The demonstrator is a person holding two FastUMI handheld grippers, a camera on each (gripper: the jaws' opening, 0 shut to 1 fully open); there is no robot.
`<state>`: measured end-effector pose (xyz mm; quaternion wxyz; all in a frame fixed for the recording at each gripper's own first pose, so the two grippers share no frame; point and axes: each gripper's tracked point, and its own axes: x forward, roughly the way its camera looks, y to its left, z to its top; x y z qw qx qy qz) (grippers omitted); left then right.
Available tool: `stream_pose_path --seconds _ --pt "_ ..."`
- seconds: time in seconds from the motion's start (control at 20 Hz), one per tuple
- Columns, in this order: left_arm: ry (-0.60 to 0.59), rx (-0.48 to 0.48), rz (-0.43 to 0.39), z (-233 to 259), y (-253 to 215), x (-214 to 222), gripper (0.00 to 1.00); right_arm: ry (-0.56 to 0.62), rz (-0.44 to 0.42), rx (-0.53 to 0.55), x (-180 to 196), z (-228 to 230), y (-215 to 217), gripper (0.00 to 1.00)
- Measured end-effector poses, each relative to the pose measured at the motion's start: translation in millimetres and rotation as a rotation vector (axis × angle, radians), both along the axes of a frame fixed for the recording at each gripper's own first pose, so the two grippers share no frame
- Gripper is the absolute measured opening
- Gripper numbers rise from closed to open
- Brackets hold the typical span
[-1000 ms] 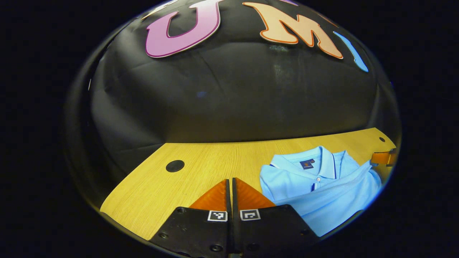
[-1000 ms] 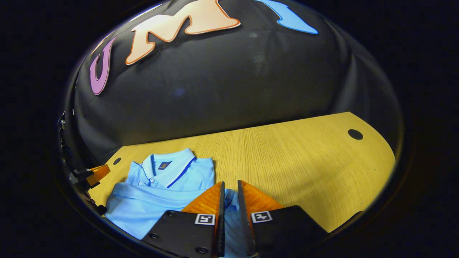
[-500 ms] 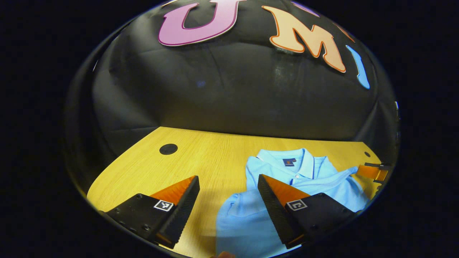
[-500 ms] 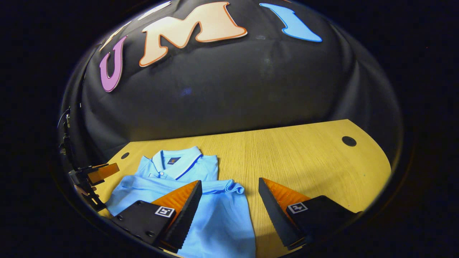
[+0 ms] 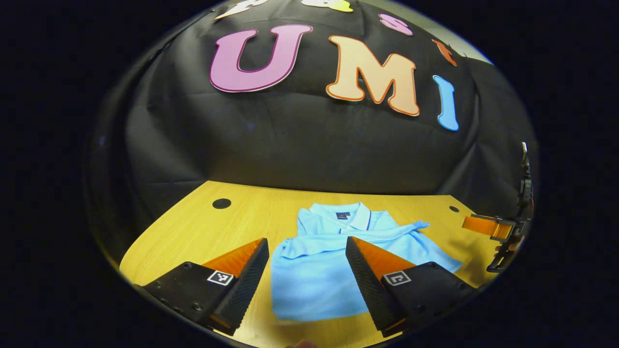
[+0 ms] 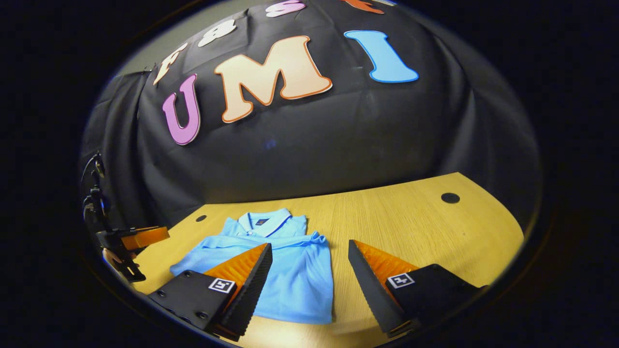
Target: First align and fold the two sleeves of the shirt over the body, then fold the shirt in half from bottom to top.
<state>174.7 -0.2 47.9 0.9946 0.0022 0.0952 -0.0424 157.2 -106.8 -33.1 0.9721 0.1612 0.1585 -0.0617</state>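
A light blue polo shirt point(image 5: 314, 270) lies folded in half on the wooden table point(image 5: 193, 237), its bottom half laid up over the body and its collar point(image 5: 338, 215) toward the wall. In the right gripper view the same shirt point(image 6: 295, 275) lies flat, collar point(image 6: 263, 223) at the far end. My left gripper point(image 5: 307, 268) hangs open above the shirt's near left part, nothing between its fingers. My right gripper point(image 6: 309, 273) is open too, over the shirt's near right edge. Each gripper appears at the other view's edge: the right gripper point(image 5: 488, 226) and the left gripper point(image 6: 140, 238).
The table has round black holes near its far corners point(image 5: 221, 203) point(image 6: 449, 197). Black cloth closes off the back behind the table. Bare wood point(image 6: 435, 232) stretches right of the shirt in the right gripper view.
Both grippers opened from shut and let go of the shirt's folded-up bottom edge. They have since pulled back and up, so the folded shirt looks smaller and farther away.
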Motion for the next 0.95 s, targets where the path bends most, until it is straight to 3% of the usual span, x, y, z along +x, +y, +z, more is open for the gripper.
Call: stream_pose_path --seconds 0.1,0.25,0.5,0.95 --pt "0.007 0.018 -0.020 -6 -7 -18 0.96 -0.021 0.004 0.036 -23 0 4 0.98" --pt "-0.003 0.022 -0.028 -19 -14 -42 0.96 -0.070 -0.026 0.001 -52 3 -1 0.98" --pt "0.107 0.029 -0.047 -69 -19 -74 0.96 -0.124 -0.010 -0.049 -90 10 14 0.98" --pt "0.163 -0.009 0.006 -95 -4 -103 0.96 -0.171 -0.022 -0.058 -119 12 25 0.98"
